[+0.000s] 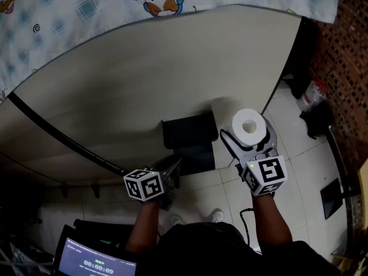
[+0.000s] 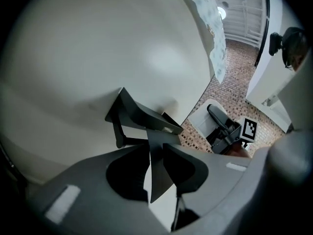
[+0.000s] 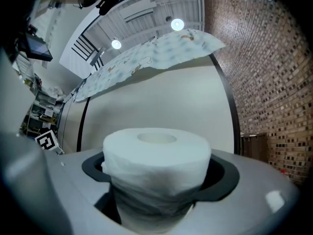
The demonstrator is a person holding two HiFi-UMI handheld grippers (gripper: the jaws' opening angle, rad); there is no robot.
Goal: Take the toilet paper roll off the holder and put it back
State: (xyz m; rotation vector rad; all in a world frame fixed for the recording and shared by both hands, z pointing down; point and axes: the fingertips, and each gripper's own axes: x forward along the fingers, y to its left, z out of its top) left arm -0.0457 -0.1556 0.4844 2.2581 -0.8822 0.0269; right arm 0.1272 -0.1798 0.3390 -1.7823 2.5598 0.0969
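Head view: left gripper (image 1: 172, 169) is reaching up to the lower edge of the black holder (image 1: 188, 138), which is sitting on the cream wall panel (image 1: 132, 79) near the panel's right edge. Its marker cube (image 1: 143, 184) is facing the camera. Right gripper (image 1: 248, 134) is carrying the toilet paper roll (image 1: 249, 125), core hole pointing up. The roll is off the holder, just beside the holder's right edge and apart from it, hanging over the tiled floor (image 1: 299, 140). A patterned cloth (image 1: 86, 10) is draping along the panel's top edge. Left gripper view: left gripper (image 2: 156, 153) is showing jaws nearly together and pinching a thin black plate of the holder (image 2: 142, 115); both jaw tips are touching the plate, with nothing else between them. The right gripper (image 2: 221, 126) is showing off past the holder's right side. Right gripper view: right gripper (image 3: 157, 177) is running wide open in angle but clamping the roll (image 3: 156, 153). The jaws are pressing in on both sides and the paper is looking squeezed and wrinkled low down. The roll is standing upright in the jaws in front of the wall panel (image 3: 161, 97), not touching it. The left gripper's cube (image 3: 47, 141) is peeking in at the left edge.
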